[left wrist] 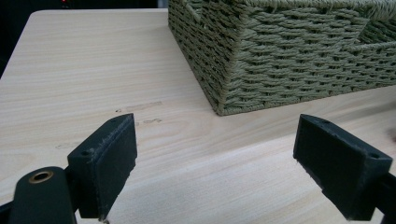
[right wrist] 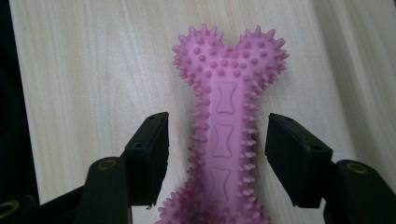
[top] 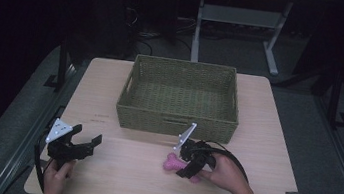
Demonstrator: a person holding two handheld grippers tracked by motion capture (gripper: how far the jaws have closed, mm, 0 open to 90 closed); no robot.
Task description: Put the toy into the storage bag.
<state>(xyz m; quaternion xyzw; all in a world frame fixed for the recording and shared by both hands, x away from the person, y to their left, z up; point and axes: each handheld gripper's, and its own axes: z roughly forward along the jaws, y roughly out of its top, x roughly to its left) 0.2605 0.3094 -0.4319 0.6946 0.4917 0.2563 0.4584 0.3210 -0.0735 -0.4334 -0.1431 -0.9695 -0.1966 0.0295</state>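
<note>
A: Fingers first. The right gripper (right wrist: 217, 140) has its two black pads set either side of the shaft of the pink spiky bone toy (right wrist: 227, 126), and there is a sliver of bare table between each pad and the spikes, so they straddle it without pressing on it

B: And the left gripper (left wrist: 215, 158)?

A: Its jaws are spread wide with nothing between them but wood grain. In the high view it sits near the front left corner of the table (top: 115, 170), held in the person's left hand (top: 56, 177), well apart from everything else

B: Where exactly is the toy lying?

A: Flat on the table, in front of the woven basket (top: 177, 120) and a little to the right of its middle. In the high view the right gripper covers its middle, and a pink knob sticks out on each side. The person's right hand (top: 225, 175) holds that gripper from the right

B: Is the toy touching the basket?

A: No, a strip of table lies between them. In the left gripper view the basket's near corner stands beyond the open jaws, resting on the wood

B: Which end of the toy points away from the right gripper?

A: One knobbed end, all studs and spikes, lies past the pads; the other knob sits low between the jaws
</note>
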